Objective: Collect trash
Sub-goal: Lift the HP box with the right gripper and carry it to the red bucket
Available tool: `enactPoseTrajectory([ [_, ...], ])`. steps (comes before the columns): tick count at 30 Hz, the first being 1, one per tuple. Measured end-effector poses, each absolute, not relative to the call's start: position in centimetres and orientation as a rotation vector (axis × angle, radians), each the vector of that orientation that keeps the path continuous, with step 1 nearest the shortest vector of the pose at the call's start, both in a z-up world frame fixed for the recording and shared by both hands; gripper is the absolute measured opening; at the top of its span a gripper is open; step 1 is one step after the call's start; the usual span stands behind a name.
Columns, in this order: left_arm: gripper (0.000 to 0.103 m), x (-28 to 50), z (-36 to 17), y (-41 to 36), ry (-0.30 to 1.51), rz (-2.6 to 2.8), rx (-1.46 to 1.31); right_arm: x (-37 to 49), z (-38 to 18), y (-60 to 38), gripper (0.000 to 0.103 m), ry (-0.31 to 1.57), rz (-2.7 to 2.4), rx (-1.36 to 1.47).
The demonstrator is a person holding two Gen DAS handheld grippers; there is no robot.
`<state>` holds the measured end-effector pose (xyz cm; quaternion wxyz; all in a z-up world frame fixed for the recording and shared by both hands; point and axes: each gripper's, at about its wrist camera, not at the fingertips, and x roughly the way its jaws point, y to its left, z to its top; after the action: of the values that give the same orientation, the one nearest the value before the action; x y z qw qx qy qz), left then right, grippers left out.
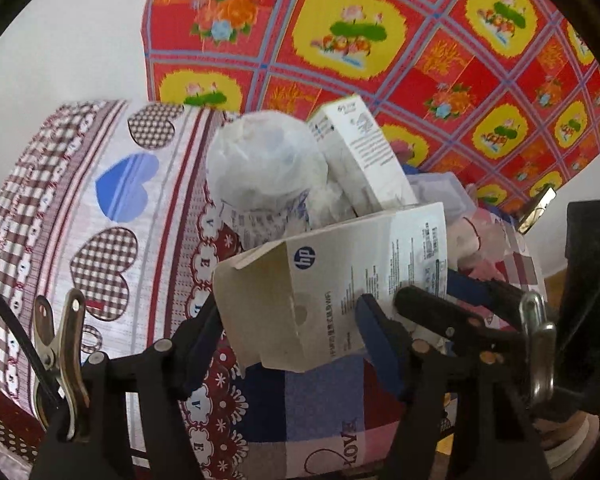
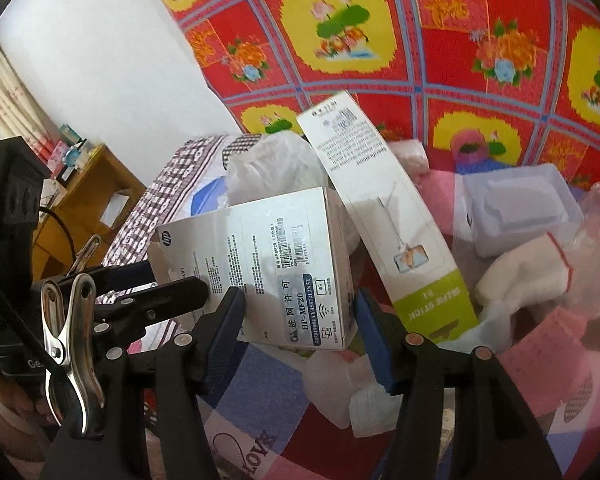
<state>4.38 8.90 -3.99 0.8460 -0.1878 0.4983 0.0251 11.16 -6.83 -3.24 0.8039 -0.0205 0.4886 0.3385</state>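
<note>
Bright daylight, fisheye edges, perhaps slight blur

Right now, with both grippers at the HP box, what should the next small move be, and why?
Probably keep lifting the HP box clear of the pile: the left gripper and the right gripper each straddle it, and the long white box leans beside it.

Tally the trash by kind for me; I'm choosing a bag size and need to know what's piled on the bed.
Cardboard boxes: 2 (HP box, selfie-stick box)
White plastic bags: 1
Clear plastic trays: 1
Total: 4; crumpled bits nearby are too jumbled to count.
</note>
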Motion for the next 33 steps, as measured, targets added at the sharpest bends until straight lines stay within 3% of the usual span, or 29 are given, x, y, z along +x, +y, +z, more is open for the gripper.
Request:
enactPoseTrajectory([
  [16,0.07,1.2,-1.2,9.9,0.947,0.133,-0.394,8.9,-2.4,-4.5,0.058,0.972,0.822,-0.087],
  [33,0.07,-3.9,-0.9,17.1,0.884,0.235,-0.486,6.7,-1.3,5.7,0.058,0.947,0.91,-0.185],
])
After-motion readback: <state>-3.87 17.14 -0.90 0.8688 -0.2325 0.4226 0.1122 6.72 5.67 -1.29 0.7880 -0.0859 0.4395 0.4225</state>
